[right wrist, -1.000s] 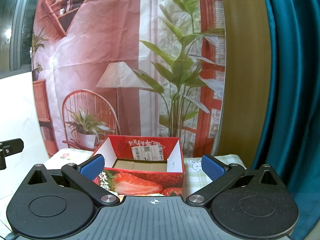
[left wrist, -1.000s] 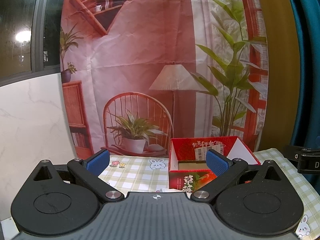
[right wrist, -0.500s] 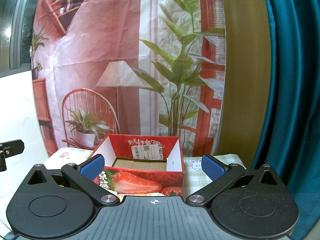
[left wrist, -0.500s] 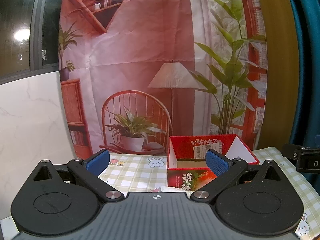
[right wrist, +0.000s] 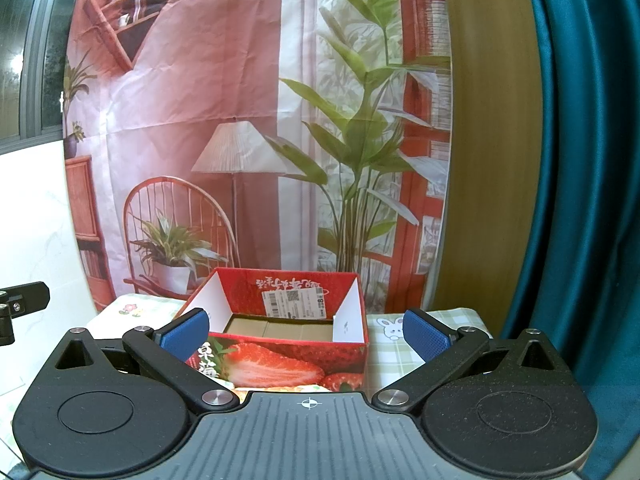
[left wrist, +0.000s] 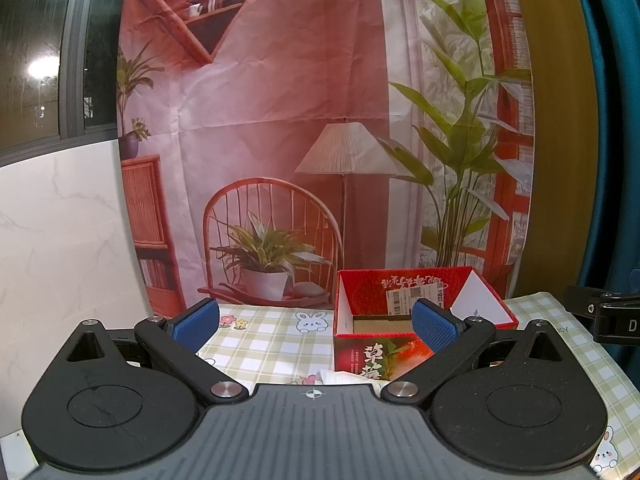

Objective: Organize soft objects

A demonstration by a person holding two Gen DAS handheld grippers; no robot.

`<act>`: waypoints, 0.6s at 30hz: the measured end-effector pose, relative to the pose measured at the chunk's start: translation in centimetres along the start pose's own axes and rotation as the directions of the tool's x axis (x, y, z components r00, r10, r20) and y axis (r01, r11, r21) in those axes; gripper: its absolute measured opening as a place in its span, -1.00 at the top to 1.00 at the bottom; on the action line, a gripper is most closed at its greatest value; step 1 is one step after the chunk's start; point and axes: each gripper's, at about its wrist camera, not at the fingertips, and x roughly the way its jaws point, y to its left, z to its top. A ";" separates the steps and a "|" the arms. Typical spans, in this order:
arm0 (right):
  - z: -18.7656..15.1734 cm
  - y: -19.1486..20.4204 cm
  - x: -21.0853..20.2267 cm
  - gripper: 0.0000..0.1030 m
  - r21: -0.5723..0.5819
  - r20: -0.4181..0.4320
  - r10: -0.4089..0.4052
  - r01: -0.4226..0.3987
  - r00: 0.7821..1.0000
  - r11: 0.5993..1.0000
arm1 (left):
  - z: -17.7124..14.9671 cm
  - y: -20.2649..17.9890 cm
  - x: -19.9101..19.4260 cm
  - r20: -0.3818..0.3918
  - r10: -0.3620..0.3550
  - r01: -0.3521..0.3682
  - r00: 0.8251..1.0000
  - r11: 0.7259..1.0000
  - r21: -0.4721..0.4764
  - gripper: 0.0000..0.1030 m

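Observation:
A red strawberry-print cardboard box [left wrist: 420, 292] stands open on the checked tablecloth [left wrist: 272, 340], with only its brown bottom showing inside. In the right wrist view the same box [right wrist: 280, 360] sits straight ahead. My left gripper [left wrist: 316, 322] is open, its blue pads wide apart, with the box ahead and to the right. My right gripper [right wrist: 306, 334] is also open, its pads spanning the box front. A bit of white soft material [left wrist: 340, 377] peeks out just above the left gripper's body, in front of the box. Nothing is between either pair of fingers.
A printed backdrop [left wrist: 320, 120] of a chair, lamp and plants hangs behind the table. A white marble wall [left wrist: 60, 220] is to the left, a teal curtain [right wrist: 580, 160] to the right. The other gripper's black edge [left wrist: 600, 312] shows at the right.
Both views have tilted slightly, so the box sits a little lower and nearer in frame. Both grippers stay open.

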 end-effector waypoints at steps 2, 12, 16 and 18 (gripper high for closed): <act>0.1 0.0 0.0 -0.99 0.000 0.000 0.000 0.000 1.000 1.000 | 0.0 0.0 0.0 -0.001 -0.001 0.001 1.000 1.000 0.000 -1.00; 0.2 0.0 0.0 -0.99 0.000 -0.001 -0.001 0.001 1.000 1.000 | -0.1 0.0 0.0 -0.002 -0.001 0.001 1.000 1.000 -0.001 -1.00; 0.2 0.1 0.0 -0.99 -0.001 -0.001 -0.001 0.001 1.000 1.000 | -0.1 0.0 0.0 -0.002 -0.002 0.002 1.000 1.000 -0.001 -1.00; 0.2 0.1 0.1 -0.99 -0.001 -0.002 0.000 0.000 1.000 1.000 | -0.2 0.0 0.1 -0.006 -0.006 0.006 1.000 1.000 -0.002 -1.00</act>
